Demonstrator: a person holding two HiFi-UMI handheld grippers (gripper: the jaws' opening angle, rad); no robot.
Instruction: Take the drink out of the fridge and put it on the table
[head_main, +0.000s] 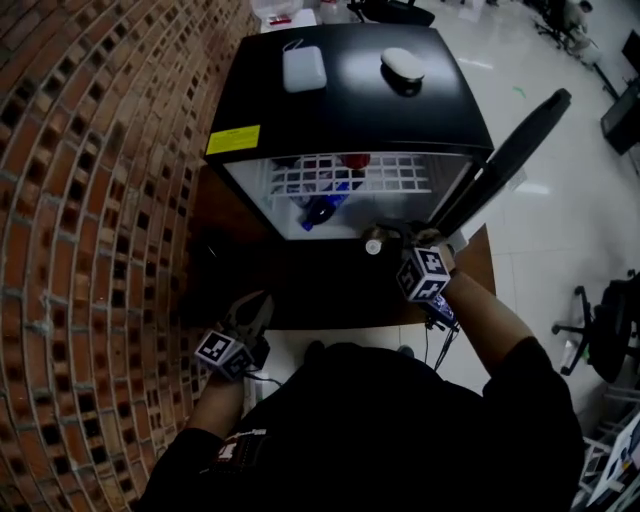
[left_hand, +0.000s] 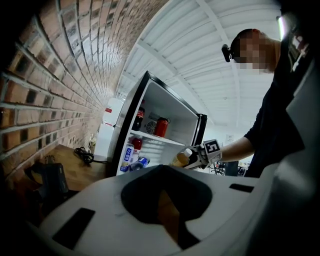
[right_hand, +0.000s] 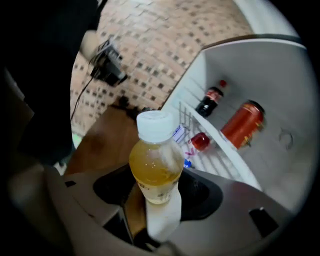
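A small bottle of yellow drink (right_hand: 156, 170) with a white cap sits upright between the jaws of my right gripper (right_hand: 155, 202), whose pads press on its lower body. In the head view that bottle (head_main: 373, 245) and the right gripper (head_main: 388, 240) hang just in front of the open fridge (head_main: 350, 100), over the dark wooden table (head_main: 250, 275). The left gripper view shows the same bottle (left_hand: 181, 159) outside the fridge opening. My left gripper (head_main: 252, 312) is low at the left near the table's front edge; its jaws are not clearly shown.
The fridge door (head_main: 510, 160) stands open to the right. Inside are a red can (right_hand: 242, 124), a cola bottle (right_hand: 209, 102) and a blue bottle (head_main: 322, 210). A white box (head_main: 304, 68) and a white oval object (head_main: 402, 64) lie on top. A brick wall (head_main: 90, 200) runs along the left.
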